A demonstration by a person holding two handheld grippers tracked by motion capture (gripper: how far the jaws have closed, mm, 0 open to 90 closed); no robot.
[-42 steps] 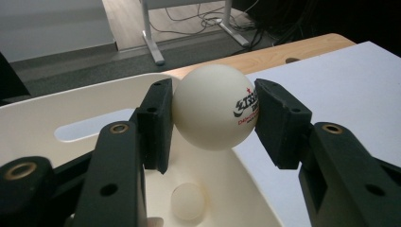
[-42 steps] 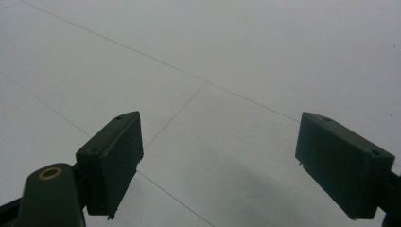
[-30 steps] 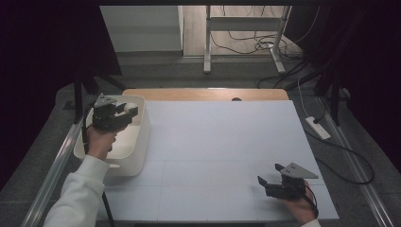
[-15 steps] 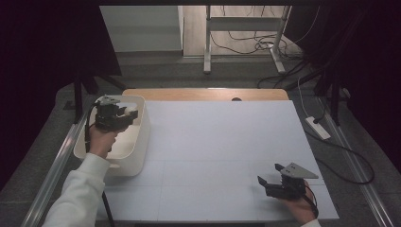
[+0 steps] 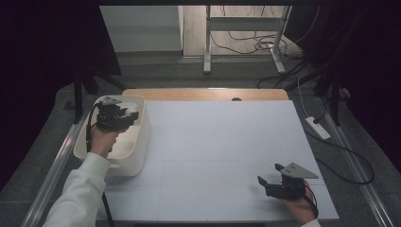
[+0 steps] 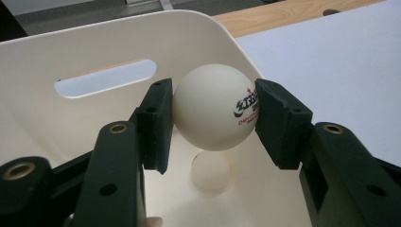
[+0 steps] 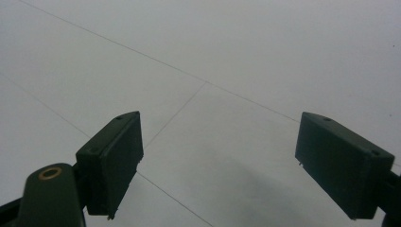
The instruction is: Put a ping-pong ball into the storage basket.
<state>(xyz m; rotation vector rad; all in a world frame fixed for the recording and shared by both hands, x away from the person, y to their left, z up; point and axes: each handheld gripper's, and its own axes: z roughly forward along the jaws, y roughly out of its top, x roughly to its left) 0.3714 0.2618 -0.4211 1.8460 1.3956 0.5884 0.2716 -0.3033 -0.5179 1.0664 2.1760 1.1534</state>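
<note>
**A ball picked up from the tub**

The left gripper [image 6: 215, 118] squeezes a white ball [image 6: 216, 108] between its two pads, just above the inside of the cream tub [image 5: 137, 142]; it grips the ball's middle, likely so it cannot slip; another ball [image 6: 211, 171] lies on the tub floor below. The right gripper [image 7: 217, 165] rests near the table's front corner, jaws wide, holding nothing; it looks like it is waiting. The white table [image 5: 222, 142] is bare; the room around is dark, with cables [image 5: 246, 45] on the floor.
</note>
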